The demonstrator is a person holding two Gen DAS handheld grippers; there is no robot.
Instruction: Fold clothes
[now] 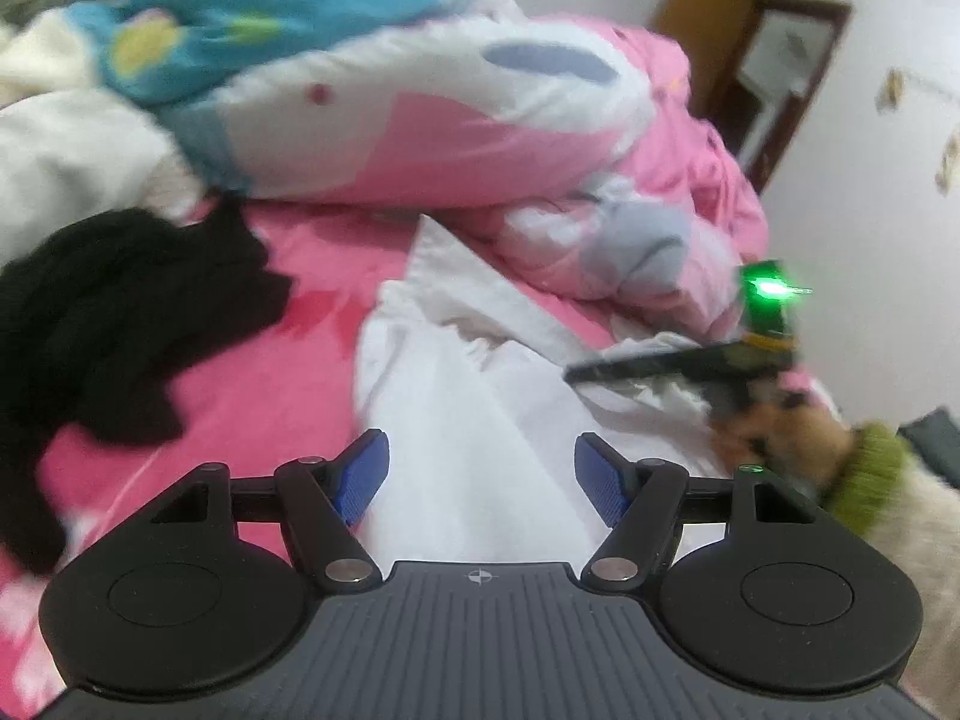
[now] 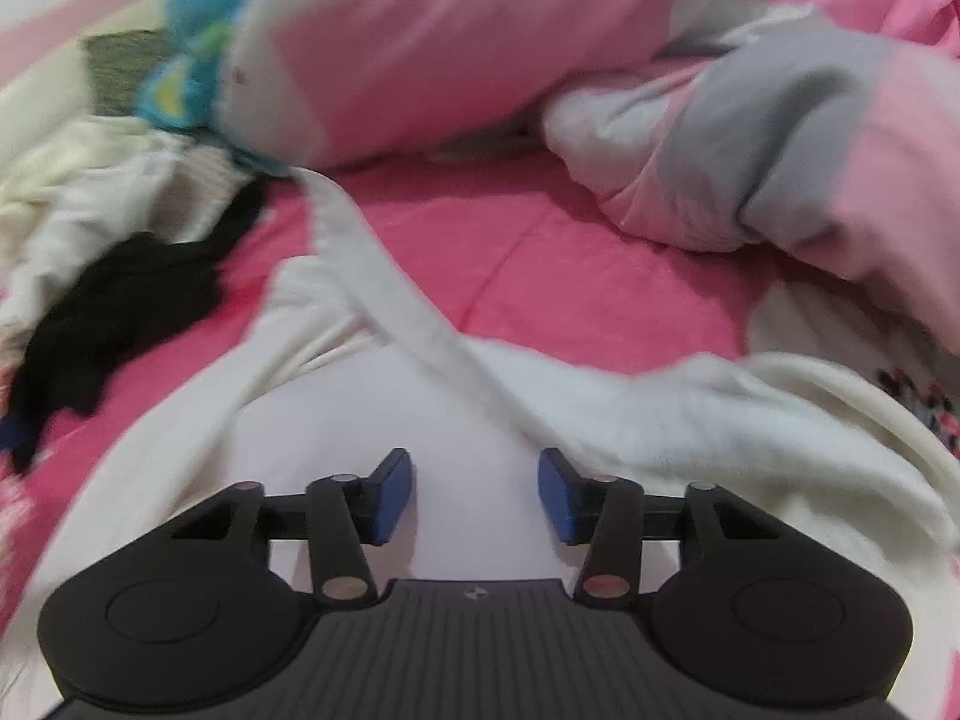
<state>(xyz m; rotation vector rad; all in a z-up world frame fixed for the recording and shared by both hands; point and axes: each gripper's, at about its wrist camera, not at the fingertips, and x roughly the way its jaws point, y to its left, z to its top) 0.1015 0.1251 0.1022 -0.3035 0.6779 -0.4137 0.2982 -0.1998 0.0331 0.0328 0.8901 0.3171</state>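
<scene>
A white garment (image 1: pixel 480 396) lies crumpled on the pink bed sheet (image 1: pixel 270 384), one long strip of it running toward the quilt. My left gripper (image 1: pixel 483 480) hovers over its near part, open, nothing between the blue pads (image 1: pixel 366 474). In the right wrist view the same white garment (image 2: pixel 468 408) fills the foreground. My right gripper (image 2: pixel 476 495) stands open just above it, its pads (image 2: pixel 393 498) clear of the cloth. A black garment (image 1: pixel 120 324) lies bunched to the left, also seen as the black garment (image 2: pixel 120 312).
A rumpled pink, white and blue quilt (image 1: pixel 420 120) is piled along the back of the bed. Cream clothes (image 1: pixel 60 138) lie at far left. A hand in a green cuff (image 1: pixel 864 468) holds the other gripper at right. A wooden cabinet (image 1: pixel 762 60) stands by the wall.
</scene>
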